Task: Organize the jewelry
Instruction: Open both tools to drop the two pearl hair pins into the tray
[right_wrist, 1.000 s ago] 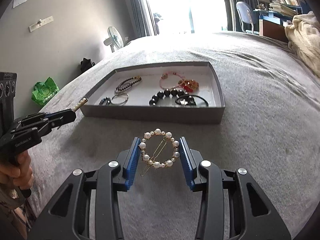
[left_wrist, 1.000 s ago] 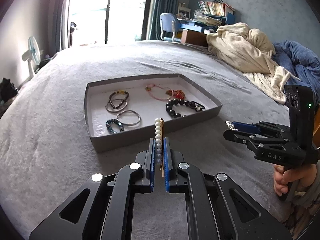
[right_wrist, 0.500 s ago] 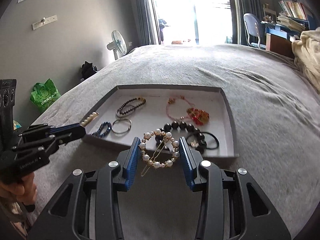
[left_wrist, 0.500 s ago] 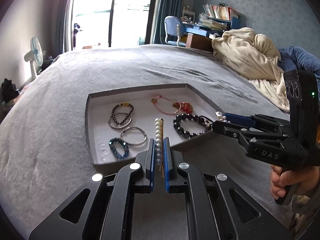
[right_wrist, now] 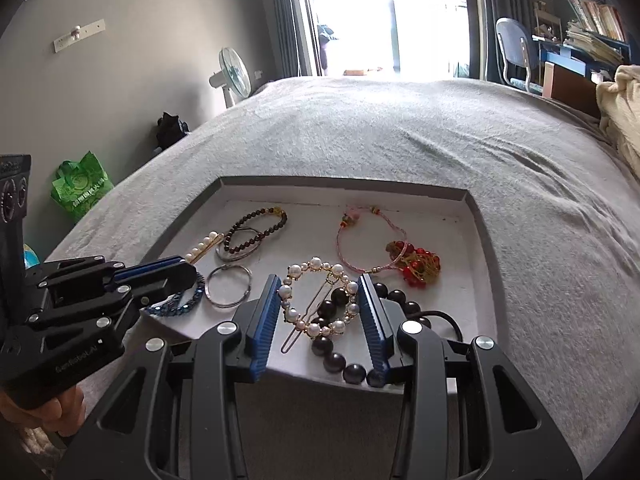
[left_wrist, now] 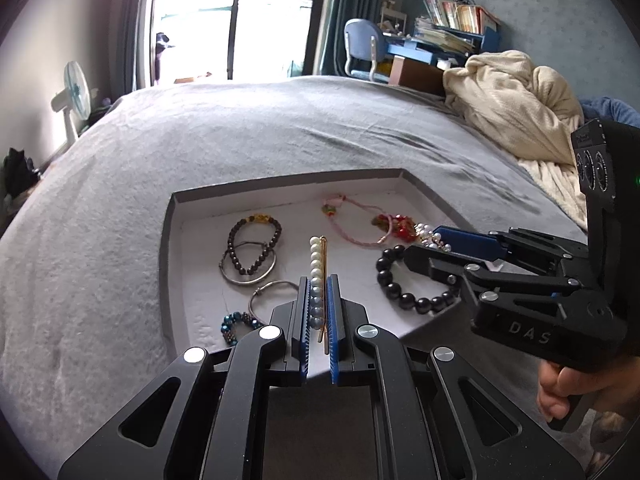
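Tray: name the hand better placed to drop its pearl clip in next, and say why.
Left, by a little. Its straight pearl clip hangs over a bare patch of the tray. The right gripper's round pearl clip sits above the black bead bracelet, so it could tangle.

Your left gripper (left_wrist: 318, 300) pinches a straight pearl hairpin (left_wrist: 316, 268) over the tray (left_wrist: 168, 248); right gripper (left_wrist: 430, 240) over its right side.

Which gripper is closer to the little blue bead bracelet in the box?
Left. The left gripper hangs right above the blue bracelet, holding a straight pearl clip. The right gripper, holding the round pearl clip, is farther off, above the big black beads.
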Action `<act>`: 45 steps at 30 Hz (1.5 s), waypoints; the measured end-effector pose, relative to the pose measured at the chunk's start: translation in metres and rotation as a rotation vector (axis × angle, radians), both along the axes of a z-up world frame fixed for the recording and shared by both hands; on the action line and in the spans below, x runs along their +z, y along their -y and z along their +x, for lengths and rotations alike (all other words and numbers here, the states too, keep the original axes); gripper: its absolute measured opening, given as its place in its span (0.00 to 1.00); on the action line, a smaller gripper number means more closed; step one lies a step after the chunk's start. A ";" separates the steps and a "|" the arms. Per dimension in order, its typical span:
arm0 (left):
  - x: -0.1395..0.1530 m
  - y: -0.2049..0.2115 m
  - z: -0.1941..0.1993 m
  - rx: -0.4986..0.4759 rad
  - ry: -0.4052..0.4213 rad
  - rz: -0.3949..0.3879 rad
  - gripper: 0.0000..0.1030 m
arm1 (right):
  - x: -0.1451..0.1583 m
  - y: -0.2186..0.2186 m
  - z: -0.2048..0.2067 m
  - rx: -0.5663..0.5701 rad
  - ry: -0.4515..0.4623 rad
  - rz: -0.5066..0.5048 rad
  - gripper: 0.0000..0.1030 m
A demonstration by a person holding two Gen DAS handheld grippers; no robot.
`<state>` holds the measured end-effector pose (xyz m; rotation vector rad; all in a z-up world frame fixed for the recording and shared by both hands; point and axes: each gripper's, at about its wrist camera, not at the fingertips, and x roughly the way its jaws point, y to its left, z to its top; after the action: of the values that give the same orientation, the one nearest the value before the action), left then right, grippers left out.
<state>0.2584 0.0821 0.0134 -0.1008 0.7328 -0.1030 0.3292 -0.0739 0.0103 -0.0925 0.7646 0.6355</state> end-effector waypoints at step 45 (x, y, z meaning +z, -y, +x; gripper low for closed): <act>0.003 -0.012 -0.036 0.170 0.124 0.048 0.93 | -0.010 0.047 -0.035 -0.110 0.127 0.042 0.83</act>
<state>0.2222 0.0945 0.0162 -0.1094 0.6000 0.0699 0.2940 -0.1206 0.0000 -0.0515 0.6286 0.5357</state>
